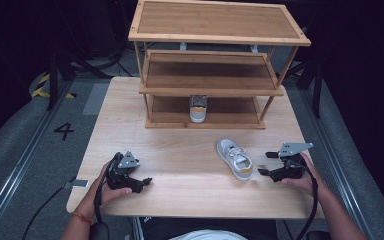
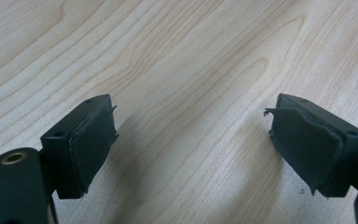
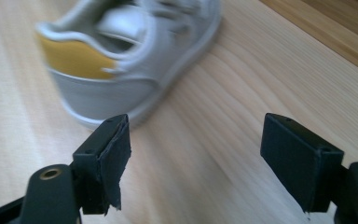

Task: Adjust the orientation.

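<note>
**Okay, both grippers spread wide, loose shoe on the table**

So the left gripper [image 2: 191,140] has its jaws wide apart with nothing between them, just bare pale wood grain of the table [image 2: 182,56] underneath. The rubber pads [image 2: 91,144] look a bit chewed up and are peeling at the edges. From the high view that gripper [image 1: 145,181] sits low over the near left part of the table, well left of the loose shoe, held in the person's left hand [image 1: 105,187], with a cable trailing off the near edge.

The right gripper [image 3: 193,161] is likewise spread, gripping nothing. Its jaws point at the heel end of the loose shoe [image 3: 130,56], which is close ahead and a bit blurry: grey-white with a yellow patch at the heel. No contact that I can see. From above, the gripper [image 1: 263,162] is just right of that shoe [image 1: 235,159], in the right hand [image 1: 305,177].

The shoe lies on its sole on the table, toe pointing toward the wooden rack [image 1: 215,65] at the far side. A second shoe [image 1: 198,108] of the same kind sits on the rack's bottom shelf, well behind the loose one.
</note>
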`<state>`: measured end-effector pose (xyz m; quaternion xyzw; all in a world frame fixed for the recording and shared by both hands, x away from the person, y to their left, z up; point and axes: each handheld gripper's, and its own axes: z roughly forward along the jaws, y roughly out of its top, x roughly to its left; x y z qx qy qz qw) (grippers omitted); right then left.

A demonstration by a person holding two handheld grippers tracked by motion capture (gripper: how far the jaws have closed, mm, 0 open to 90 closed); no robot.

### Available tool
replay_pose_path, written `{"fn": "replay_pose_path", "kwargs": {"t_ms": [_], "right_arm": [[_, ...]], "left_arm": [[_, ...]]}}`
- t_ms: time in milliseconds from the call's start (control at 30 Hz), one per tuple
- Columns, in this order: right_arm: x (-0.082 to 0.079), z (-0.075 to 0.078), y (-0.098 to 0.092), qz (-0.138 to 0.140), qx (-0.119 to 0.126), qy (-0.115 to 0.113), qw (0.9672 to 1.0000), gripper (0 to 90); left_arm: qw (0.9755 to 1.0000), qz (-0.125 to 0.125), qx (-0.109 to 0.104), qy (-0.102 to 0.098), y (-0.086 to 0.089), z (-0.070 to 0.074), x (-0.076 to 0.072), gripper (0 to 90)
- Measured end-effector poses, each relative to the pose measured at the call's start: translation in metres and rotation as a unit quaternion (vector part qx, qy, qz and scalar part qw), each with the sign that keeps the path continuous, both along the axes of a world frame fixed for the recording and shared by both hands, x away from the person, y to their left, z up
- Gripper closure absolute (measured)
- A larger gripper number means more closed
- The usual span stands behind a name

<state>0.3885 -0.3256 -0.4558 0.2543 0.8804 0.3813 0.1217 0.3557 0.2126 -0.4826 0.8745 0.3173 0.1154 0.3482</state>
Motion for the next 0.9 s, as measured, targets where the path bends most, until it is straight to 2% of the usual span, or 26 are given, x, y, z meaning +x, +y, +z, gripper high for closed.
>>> {"fn": "replay_pose_path", "kwargs": {"t_ms": [133, 200, 233, 367, 467, 600, 700, 800, 900], "right_arm": [[-0.009, -0.001, 0.013, 0.038, -0.007, 0.007, 0.9992, 25.3], [-0.012, -0.001, 0.019, 0.044, -0.007, 0.01, 0.9989, 25.9], [-0.014, -0.001, 0.026, 0.051, -0.018, 0.007, 0.9985, 26.0], [-0.018, -0.002, 0.037, 0.069, -0.021, 0.006, 0.9974, 27.3], [-0.02, -0.002, 0.042, 0.069, -0.028, 0.003, 0.9972, 25.1], [-0.022, -0.002, 0.042, 0.083, -0.011, 0.013, 0.9964, 33.4], [-0.027, -0.001, 0.048, 0.093, -0.022, 0.008, 0.9954, 33.2], [-0.029, 0.0, 0.052, 0.101, -0.018, 0.011, 0.9947, 33.7], [-0.032, 0.002, 0.056, 0.107, -0.027, 0.006, 0.9938, 33.7]], "left_arm": [[1.0, -0.003, 0.004, 0.0, 0.0, 0.0, 0.001, 13.6], [1.0, -0.001, 0.004, -0.001, 0.0, 0.0, 0.001, 13.6], [1.0, -0.001, 0.003, -0.001, 0.0, 0.0, 0.0, 13.6], [1.0, 0.0, 0.003, -0.001, 0.0, 0.0, 0.0, 13.6], [1.0, 0.0, 0.003, -0.001, 0.0, 0.0, 0.0, 13.6], [1.0, 0.0, 0.001, 0.001, 0.0, 0.0, 0.0, 13.6], [1.0, 0.0, 0.002, 0.001, 0.0, 0.0, 0.0, 13.6], [1.0, 0.0, 0.001, 0.001, 0.0, 0.0, 0.0, 13.6], [1.0, 0.0, 0.002, 0.001, 0.0, 0.0, 0.0, 13.6]]}}
